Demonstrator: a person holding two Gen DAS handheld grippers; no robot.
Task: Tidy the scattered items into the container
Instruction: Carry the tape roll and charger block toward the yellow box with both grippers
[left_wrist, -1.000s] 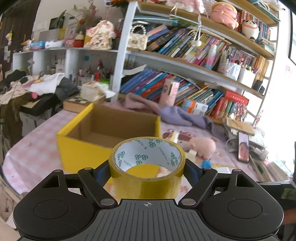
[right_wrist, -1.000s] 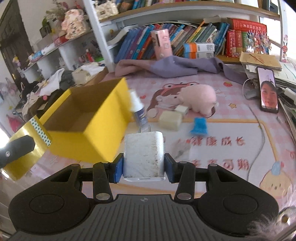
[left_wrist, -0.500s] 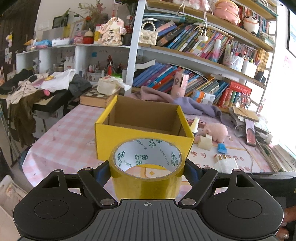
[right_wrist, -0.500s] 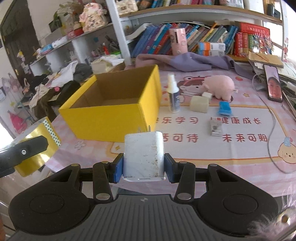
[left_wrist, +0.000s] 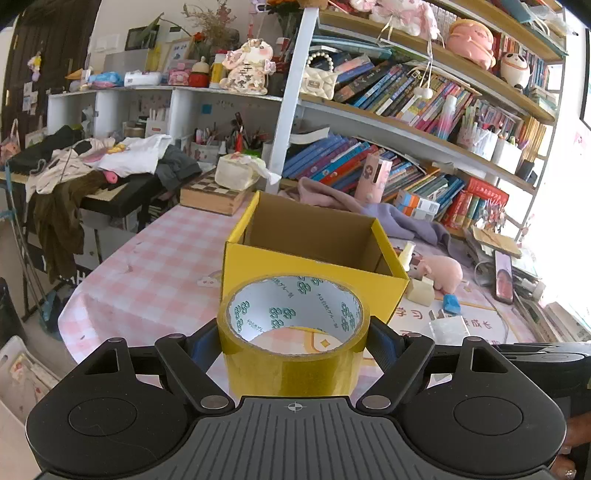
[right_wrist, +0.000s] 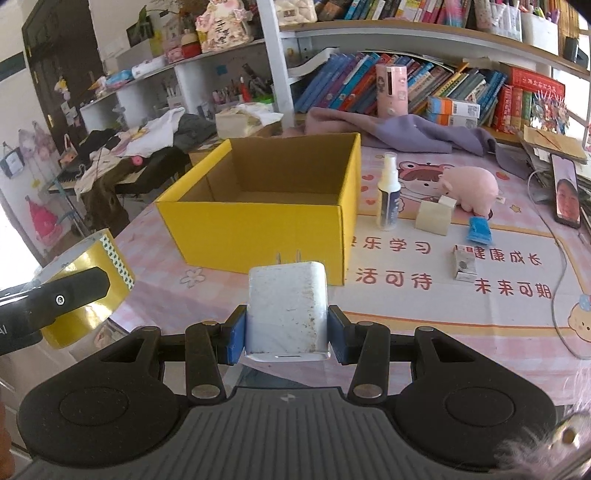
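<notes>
Your left gripper (left_wrist: 293, 338) is clamped on a roll of yellow tape (left_wrist: 293, 332), jaws closed onto its outer sides, the hollow core facing up and forward. You hold it off the near edge of the table (left_wrist: 155, 273), in front of the yellow box (left_wrist: 314, 266) and apart from it. From the right wrist view the tape roll (right_wrist: 88, 273) and the left gripper's black finger sit at the far left, beyond the table edge.

Your right gripper (right_wrist: 287, 330) is closed on a white charger plug (right_wrist: 287, 310), blue pads (right_wrist: 236, 334) pressed on both flat sides, prongs pointing forward toward the box. The plug hangs near the table's front edge, just short of the box's near right corner.

Yellow box (right_wrist: 258, 229) is open-topped, cardboard interior, nothing visible inside. It sits on the pink checked cloth, left of the printed mat (right_wrist: 443, 288).

Loose items right of the box on the mat:
- spray bottle (right_wrist: 388, 195), upright, just beside the box's right wall
- cream block (right_wrist: 433, 218), right of the bottle
- pink pig toy (right_wrist: 471, 186), behind the block, about touching it
- blue clip (right_wrist: 479, 229), in front of the pig
- small grey packet (right_wrist: 464, 263), nearer you

A phone (right_wrist: 565, 192) lies at the far right, screen lit. A purple cloth (right_wrist: 399, 133) is heaped behind the box, below the bookshelf (left_wrist: 406, 122).
</notes>
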